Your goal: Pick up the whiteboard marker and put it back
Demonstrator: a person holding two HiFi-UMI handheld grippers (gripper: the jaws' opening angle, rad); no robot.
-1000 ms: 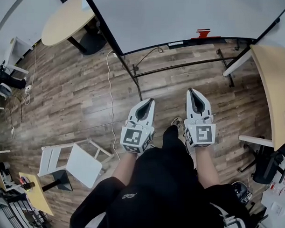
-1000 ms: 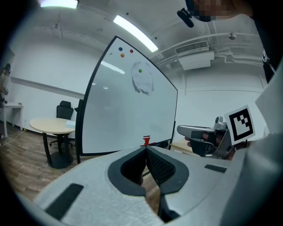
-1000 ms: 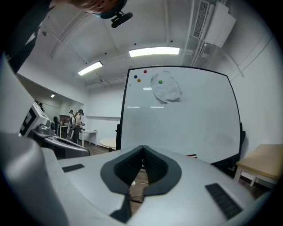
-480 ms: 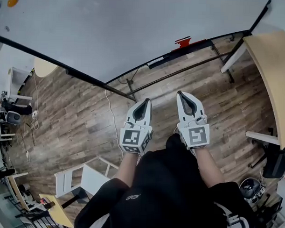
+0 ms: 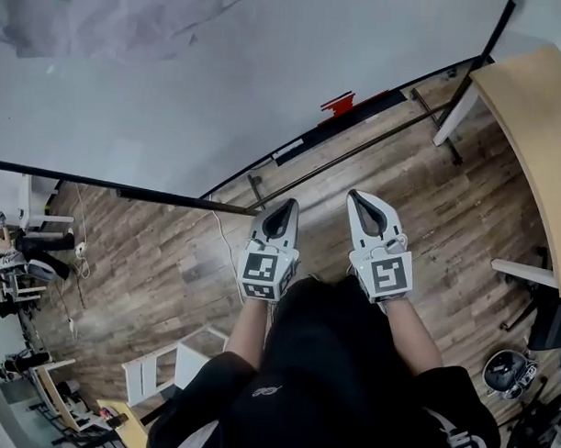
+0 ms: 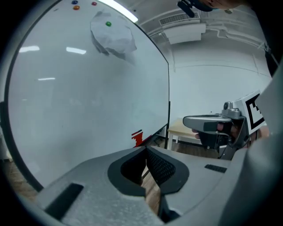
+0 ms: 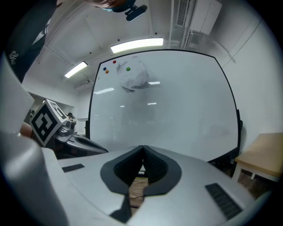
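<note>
Left hand-held gripper (image 5: pixel 283 209) jaws together, empty | right hand-held gripper (image 5: pixel 362 199) same | both held forward toward whiteboard (image 5: pixel 221 88)

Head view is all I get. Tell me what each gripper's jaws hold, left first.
Observer: Left gripper: jaws together at the tips, nothing between them.
Operator: Now the right.
Observer: Right gripper: jaws likewise together, empty.
Operator: Describe the top-left corner of the whiteboard.
Observer: The right gripper view shows an orange magnet there, left of the green magnet.
</note>
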